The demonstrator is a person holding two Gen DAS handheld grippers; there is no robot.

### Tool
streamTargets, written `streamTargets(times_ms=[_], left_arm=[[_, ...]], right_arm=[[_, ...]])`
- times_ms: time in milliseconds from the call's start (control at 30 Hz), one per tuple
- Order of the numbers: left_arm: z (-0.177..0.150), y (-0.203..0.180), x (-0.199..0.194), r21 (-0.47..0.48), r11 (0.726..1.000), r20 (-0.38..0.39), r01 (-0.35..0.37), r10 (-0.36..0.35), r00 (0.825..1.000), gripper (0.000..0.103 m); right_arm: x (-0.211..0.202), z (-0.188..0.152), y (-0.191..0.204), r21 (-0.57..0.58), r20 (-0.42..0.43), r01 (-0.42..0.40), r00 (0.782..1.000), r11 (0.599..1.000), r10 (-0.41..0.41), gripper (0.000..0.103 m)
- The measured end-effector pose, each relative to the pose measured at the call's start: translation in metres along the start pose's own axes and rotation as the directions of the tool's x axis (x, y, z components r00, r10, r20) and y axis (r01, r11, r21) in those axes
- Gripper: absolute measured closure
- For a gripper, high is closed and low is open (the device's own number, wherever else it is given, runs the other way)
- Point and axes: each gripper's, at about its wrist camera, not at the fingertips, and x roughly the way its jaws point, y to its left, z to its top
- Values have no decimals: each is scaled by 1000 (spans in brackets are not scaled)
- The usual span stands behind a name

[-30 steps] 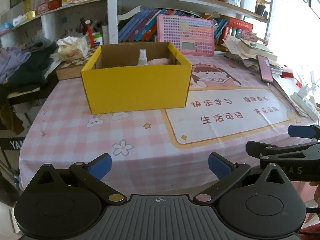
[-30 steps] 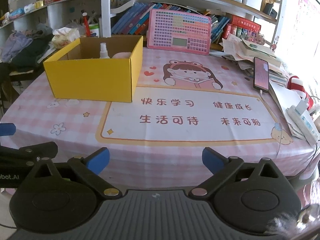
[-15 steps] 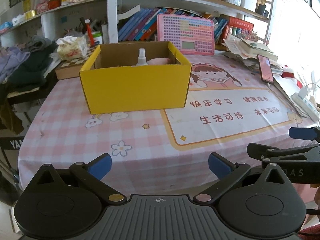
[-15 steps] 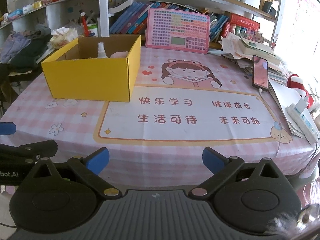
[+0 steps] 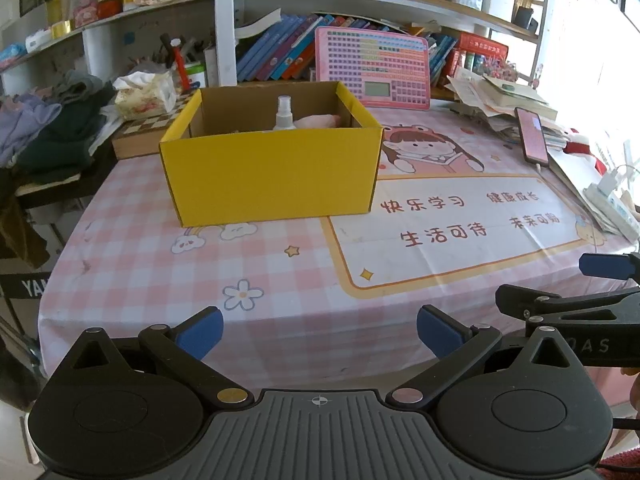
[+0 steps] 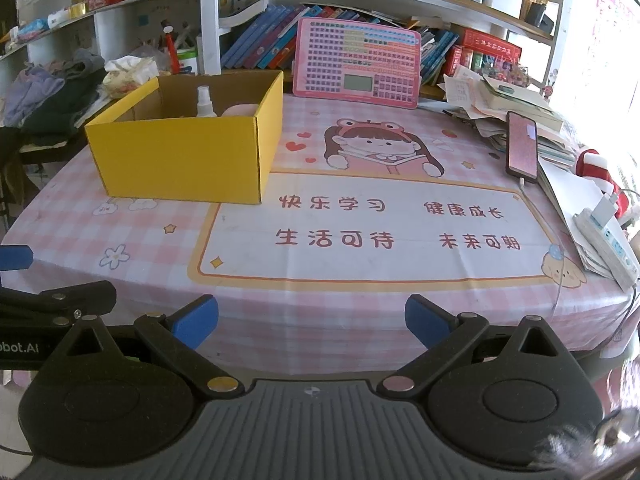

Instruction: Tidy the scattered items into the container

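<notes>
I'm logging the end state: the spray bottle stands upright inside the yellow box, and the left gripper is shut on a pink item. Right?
Not quite. The left gripper is open and holds nothing, as the left wrist view shows. The pink item lies in the yellow box beside the upright spray bottle.

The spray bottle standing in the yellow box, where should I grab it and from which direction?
Grip the spray bottle by its narrow neck under the cap, coming straight down from above. It stands upright and the yellow box walls hide its body, so a side approach looks blocked.
</notes>
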Motion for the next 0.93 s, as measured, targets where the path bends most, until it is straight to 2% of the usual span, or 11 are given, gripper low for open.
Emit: streamTargets(times_ms=[933], left_arm=[[3, 2, 10, 8, 1000, -15, 21, -21, 1000, 0]], right_arm=[[10, 3, -3, 7, -24, -2, 1000, 1000, 3, 2]])
